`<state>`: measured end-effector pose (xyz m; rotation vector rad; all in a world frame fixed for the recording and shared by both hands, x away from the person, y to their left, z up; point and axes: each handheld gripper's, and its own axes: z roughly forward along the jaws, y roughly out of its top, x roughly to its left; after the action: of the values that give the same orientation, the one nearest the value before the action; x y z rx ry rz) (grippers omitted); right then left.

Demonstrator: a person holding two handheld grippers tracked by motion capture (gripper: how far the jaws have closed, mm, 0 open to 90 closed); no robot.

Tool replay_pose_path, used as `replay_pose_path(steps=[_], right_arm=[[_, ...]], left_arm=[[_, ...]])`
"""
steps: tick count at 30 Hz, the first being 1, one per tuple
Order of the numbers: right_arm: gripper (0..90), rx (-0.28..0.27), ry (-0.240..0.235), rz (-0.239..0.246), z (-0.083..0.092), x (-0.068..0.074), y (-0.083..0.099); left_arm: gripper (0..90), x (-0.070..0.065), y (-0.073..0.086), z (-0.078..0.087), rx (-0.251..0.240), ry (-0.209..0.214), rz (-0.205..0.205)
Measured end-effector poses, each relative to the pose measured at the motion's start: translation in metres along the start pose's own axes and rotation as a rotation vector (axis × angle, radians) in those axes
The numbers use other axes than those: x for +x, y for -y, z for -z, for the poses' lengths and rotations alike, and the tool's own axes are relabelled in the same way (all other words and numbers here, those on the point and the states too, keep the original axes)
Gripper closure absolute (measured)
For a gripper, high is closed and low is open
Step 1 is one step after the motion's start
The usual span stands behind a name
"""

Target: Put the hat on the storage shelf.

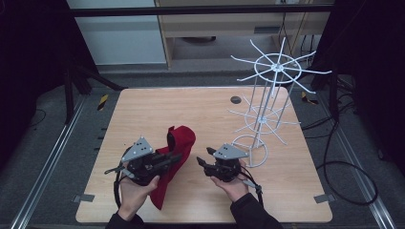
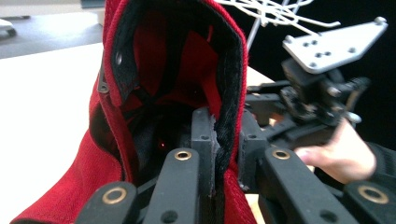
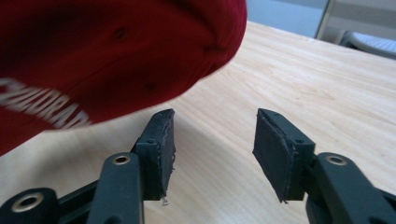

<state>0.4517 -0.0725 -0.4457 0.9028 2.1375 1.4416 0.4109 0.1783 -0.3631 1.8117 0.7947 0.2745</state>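
Note:
A red cap (image 1: 179,143) with white lettering is lifted off the wooden table (image 1: 153,105) near its middle front. My left gripper (image 1: 174,157) is shut on it. In the left gripper view the jaws (image 2: 223,135) pinch the black-lined rim of the cap (image 2: 159,60), whose dark inside faces the camera. My right gripper (image 1: 203,160) hovers just right of the cap, open and holding nothing. In the right gripper view its open jaws (image 3: 212,140) sit under and beside the cap's red crown (image 3: 93,56), apart from it.
A white wire display rack (image 1: 267,95) with spoke arms stands on the table's right side, its ring base close to my right gripper. A small dark disc (image 1: 235,99) lies near the far edge. Bare tabletop (image 3: 303,79) stretches ahead of the right gripper.

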Motion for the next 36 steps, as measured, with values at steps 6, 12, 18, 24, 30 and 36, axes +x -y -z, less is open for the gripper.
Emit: replay_pose_path(steps=[6,12,18,24,30,36], right_arm=[[49.1,-0.008,0.0,0.005,-0.008,-0.008,0.007],[55.4,-0.035,-0.022,-0.008,-0.011,-0.013,0.009],[73.4,0.016,-0.026,-0.002,-0.01,-0.013,0.01],[78.3,0.052,-0.036,0.003,-0.005,-0.011,0.008],[81.8,0.072,-0.037,0.032,0.004,-0.007,0.002],[82.2,0.065,-0.056,0.035,0.01,-0.004,-0.004]], left_arm=[[80.8,-0.014,0.004,-0.01,0.035,0.041,-0.024],[80.7,-0.02,0.008,-0.017,0.057,0.082,-0.023],[80.7,-0.015,0.009,-0.017,0.056,0.079,-0.013],[80.2,-0.004,0.009,-0.012,0.05,0.024,-0.004],[79.2,0.014,0.01,-0.004,0.038,-0.006,0.028],[71.8,0.026,0.007,0.006,0.016,-0.082,0.009]])
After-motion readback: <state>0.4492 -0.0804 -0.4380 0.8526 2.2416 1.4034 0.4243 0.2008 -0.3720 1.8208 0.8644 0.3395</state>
